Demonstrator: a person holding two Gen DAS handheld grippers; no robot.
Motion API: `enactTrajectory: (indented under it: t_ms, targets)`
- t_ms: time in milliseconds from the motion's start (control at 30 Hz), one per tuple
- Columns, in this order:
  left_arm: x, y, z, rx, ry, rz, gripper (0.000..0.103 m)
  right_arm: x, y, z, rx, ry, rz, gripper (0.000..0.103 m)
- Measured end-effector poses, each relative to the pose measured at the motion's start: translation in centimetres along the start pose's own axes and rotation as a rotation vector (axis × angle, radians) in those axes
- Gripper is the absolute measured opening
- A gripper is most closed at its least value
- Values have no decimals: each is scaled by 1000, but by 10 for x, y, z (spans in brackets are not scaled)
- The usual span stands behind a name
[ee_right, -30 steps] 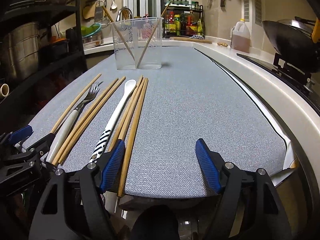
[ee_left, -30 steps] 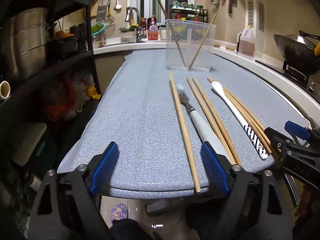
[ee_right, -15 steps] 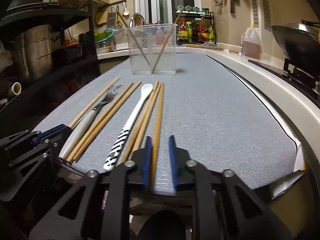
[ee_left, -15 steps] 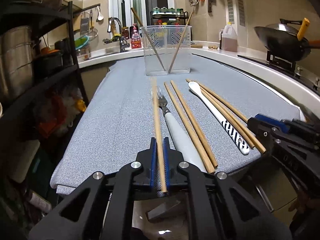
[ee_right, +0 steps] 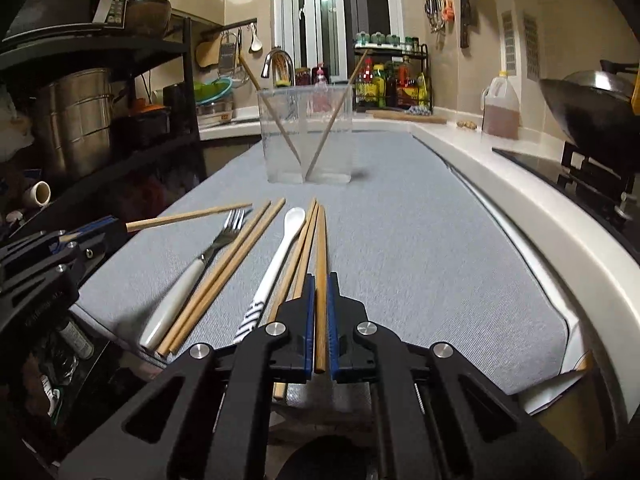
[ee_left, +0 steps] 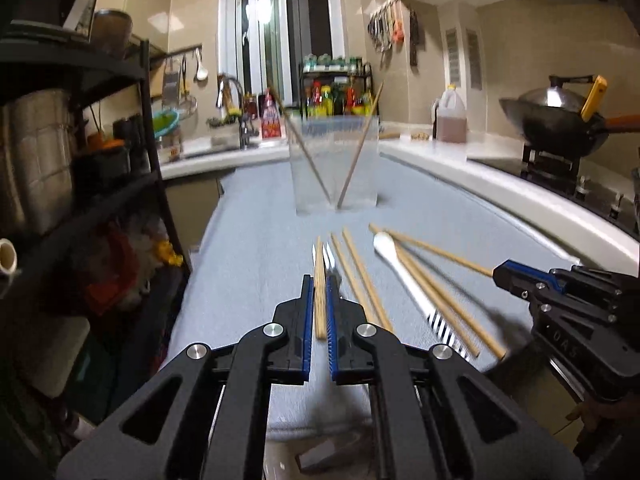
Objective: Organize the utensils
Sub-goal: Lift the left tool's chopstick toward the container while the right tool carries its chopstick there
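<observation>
Pinching one chopstick (ee_left: 319, 296) (ee_right: 320, 280) each, both hand-held grippers (ee_left: 319, 312) (ee_right: 319, 320); tips point toward container (ee_right: 306, 136).

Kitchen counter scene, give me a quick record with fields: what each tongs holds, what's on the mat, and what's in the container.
left tongs: shut on one chopstick
right tongs: shut on another chopstick
on the grey mat: fork, white spoon, four loose chopsticks
clear container: upright at far end, two chopsticks leaning crossed inside
task state: most utensils not yet in container
</observation>
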State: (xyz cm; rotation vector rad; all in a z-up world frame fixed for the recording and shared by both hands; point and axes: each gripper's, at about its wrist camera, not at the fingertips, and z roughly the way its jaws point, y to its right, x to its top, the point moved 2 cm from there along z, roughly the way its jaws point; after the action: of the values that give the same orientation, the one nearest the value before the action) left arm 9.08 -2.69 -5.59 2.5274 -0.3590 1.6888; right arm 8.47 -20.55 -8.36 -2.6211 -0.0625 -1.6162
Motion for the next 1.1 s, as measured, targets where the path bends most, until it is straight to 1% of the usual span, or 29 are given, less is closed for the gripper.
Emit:
enactTrajectory:
  t_ms: [133,333,600,733,900,1033,1100]
  targets:
    - [17,1,-8,-6,51,22,6,17,2,-7,0,33,1,6]
    - [38,2,-12,-8,98,58,6,42,4,-13,3,74,10,6]
    - [61,-1,-11,-24,123,81,6,74,7,-9,3,112,12,6]
    - [73,-1,-9,-47,133,95,6,92,8,-5,1,129,14,6]
    - [92,-13,2,-83,110,54,6,116,14,4,0,137,35,6]
    - [105,-29,15,-113,62,-10,6,133,16,10,-5,141,31,6]
    - [109,-34,19,-116,47,-23,6,142,16,12,-3,140,27,6]
